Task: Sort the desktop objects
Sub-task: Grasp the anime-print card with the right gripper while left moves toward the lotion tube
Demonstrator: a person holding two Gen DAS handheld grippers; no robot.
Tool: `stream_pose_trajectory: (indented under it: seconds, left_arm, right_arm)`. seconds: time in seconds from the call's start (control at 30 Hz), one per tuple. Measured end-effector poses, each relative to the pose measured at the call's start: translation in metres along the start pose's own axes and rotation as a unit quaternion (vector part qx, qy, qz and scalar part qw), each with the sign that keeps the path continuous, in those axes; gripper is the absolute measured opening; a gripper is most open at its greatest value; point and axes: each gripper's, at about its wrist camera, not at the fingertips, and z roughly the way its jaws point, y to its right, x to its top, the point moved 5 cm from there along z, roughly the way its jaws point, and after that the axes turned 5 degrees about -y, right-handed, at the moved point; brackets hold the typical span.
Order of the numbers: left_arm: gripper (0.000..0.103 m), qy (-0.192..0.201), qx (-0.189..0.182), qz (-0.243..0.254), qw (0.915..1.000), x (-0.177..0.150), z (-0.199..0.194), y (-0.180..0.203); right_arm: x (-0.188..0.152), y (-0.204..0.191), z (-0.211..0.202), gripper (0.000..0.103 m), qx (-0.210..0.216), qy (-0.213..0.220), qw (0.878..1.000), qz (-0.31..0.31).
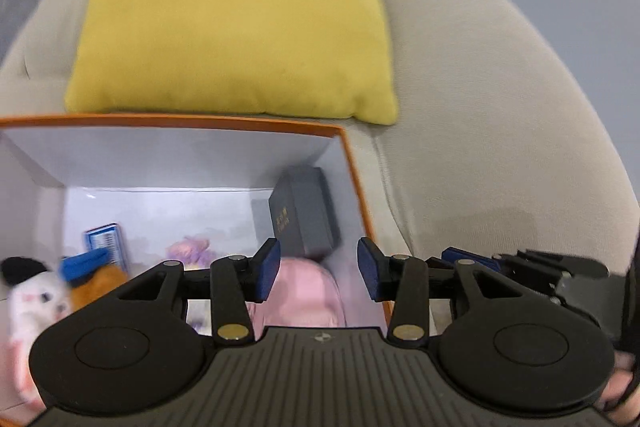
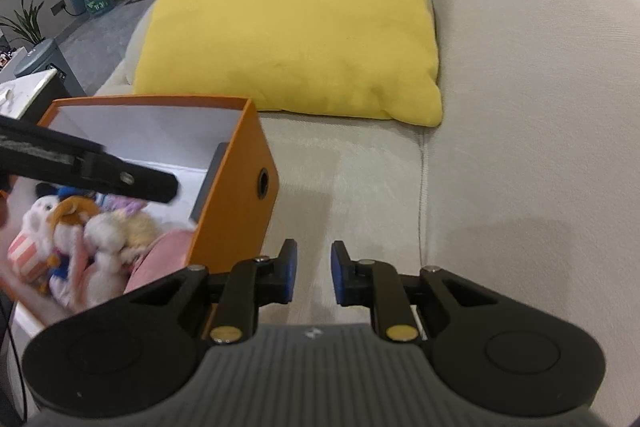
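We held the left gripper (image 1: 318,273) over the orange box (image 1: 356,179), its jaws apart and empty above a pink soft item (image 1: 304,287). Plush toys (image 2: 76,231) lay heaped inside, with a dark grey case (image 1: 304,211) leaning in the far corner. Our right gripper (image 2: 314,273) hovered beside the box over the beige sofa (image 2: 520,147), jaws likewise parted, empty. A yellow cushion (image 2: 296,23) lay behind.

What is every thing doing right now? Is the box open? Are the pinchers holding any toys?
orange box: open, no lid on, sitting on the sofa
plush toys: piled inside the box
dark case: leaning against the box's inner wall
yellow cushion: lying on the sofa behind the box
left gripper: open, empty, over the box
right gripper: open, empty, over the sofa seat
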Motion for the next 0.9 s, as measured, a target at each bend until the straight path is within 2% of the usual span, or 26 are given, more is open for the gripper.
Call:
stream_pose_trajectory:
  seconds: [0.1, 0.2, 0.37, 0.5, 0.57, 0.6, 0.67, 0.8, 0.9]
  left_arm:
    - [0.048, 0.017, 0.015, 0.034, 0.9992, -0.028, -0.031, 0.011]
    - [0.049, 0.021, 0.036, 0.046, 0.9981, -0.06, -0.054, 0.012]
    - [0.049, 0.008, 0.046, 0.037, 0.9982, -0.112, -0.068, 0.008]
    - [0.049, -0.007, 0.048, 0.023, 0.9986, -0.149, -0.063, 0.007]
    - [0.049, -0.017, 0.049, 0.015, 0.9985, -0.165, -0.052, 0.005]
    - [0.05, -0.023, 0.047, 0.007, 0.9986, -0.175, -0.049, 0.002]
    - [0.05, -0.029, 0.045, -0.01, 0.9985, -0.192, -0.04, -0.004]
    - [0.052, -0.033, 0.06, -0.045, 0.9966, -0.211, -0.016, -0.017]
    - [0.057, -0.035, 0.052, -0.071, 0.9955, -0.217, -0.002, -0.023]
  right_arm:
    - [-0.027, -0.01, -0.019, 0.021, 0.013, 0.005, 1.0, -0.01]
    - [-0.057, -0.024, -0.025, 0.027, 0.021, -0.002, 0.999, -0.032]
    - [-0.099, -0.047, -0.015, 0.027, 0.022, -0.049, 0.994, -0.092]
    - [-0.115, -0.061, 0.004, 0.027, 0.006, -0.093, 0.984, -0.151]
    - [-0.117, -0.066, 0.009, 0.032, 0.0, -0.107, 0.979, -0.175]
    - [-0.117, -0.069, 0.011, 0.037, -0.001, -0.109, 0.977, -0.186]
    - [-0.117, -0.074, 0.015, 0.038, -0.009, -0.113, 0.971, -0.21]
    - [-0.121, -0.082, 0.029, 0.038, -0.032, -0.142, 0.957, -0.25]
    - [-0.125, -0.083, 0.034, 0.039, -0.037, -0.15, 0.952, -0.262]
